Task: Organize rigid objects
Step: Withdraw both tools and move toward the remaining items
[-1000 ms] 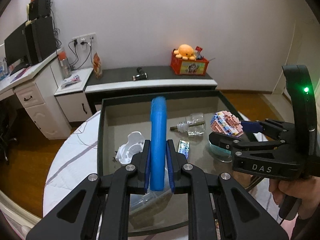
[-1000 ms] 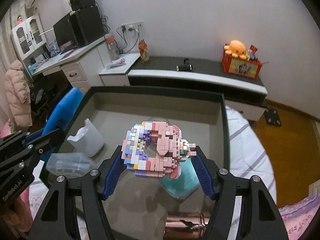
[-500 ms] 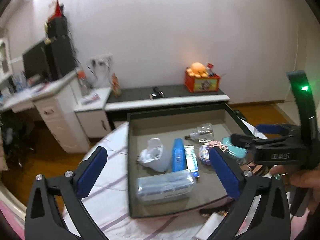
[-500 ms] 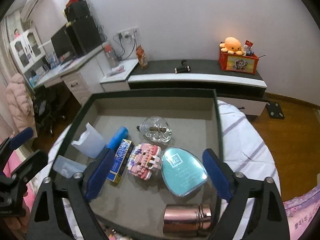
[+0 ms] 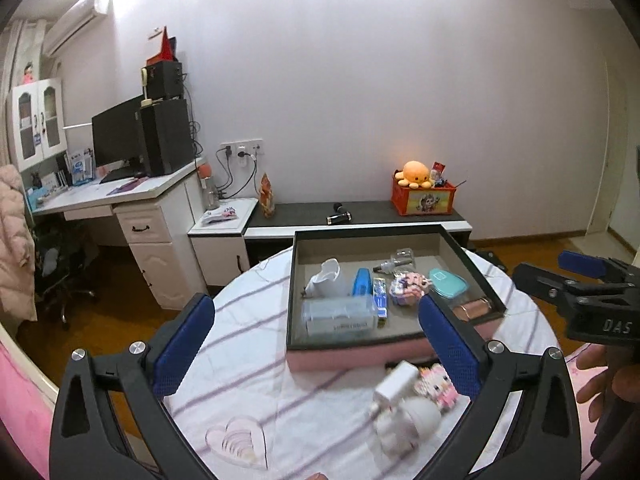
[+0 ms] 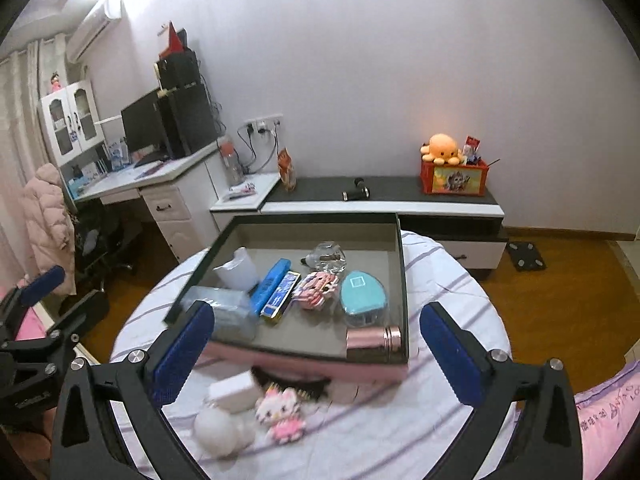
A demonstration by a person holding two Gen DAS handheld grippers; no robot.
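Sorting looks well advanced but unfinished, judging by how things lie: the pink-sided tray [image 6: 304, 364] on the round tabletop [image 6: 452, 280] already holds a white jug [image 6: 238, 270], a clear lidded box [image 6: 224, 310], a blue tube [image 6: 272, 282], a small blue printed carton [image 6: 282, 294], a pink brick-built model [image 6: 318, 290], a glass bottle [image 6: 328, 256], a teal oval case [image 6: 362, 298] and a rose-gold cylinder [image 6: 374, 340], all lying side by side on its grey floor. Several pieces remain outside, on the striped cloth in front of the tray: a white plug block [image 6: 234, 392], a white rounded object [image 6: 218, 428], a pink-and-white cat figure [image 6: 280, 416], a dark comb-like item [image 6: 296, 380] touching the tray's near wall, and, seen from the left camera, a clear heart-shaped dish [image 5: 236, 442]. The left tongs [image 5: 316, 344] are spread wide and hold nothing; the tray sits beyond their tips, the heart dish low between them and the white items near the right finger. The right tongs [image 6: 316, 352] are likewise wide apart and empty, raised above the tabletop, with the plug block, cat figure and rounded object lying between and just below their fingers. Those loose pieces are probably the next candidates for the tray.
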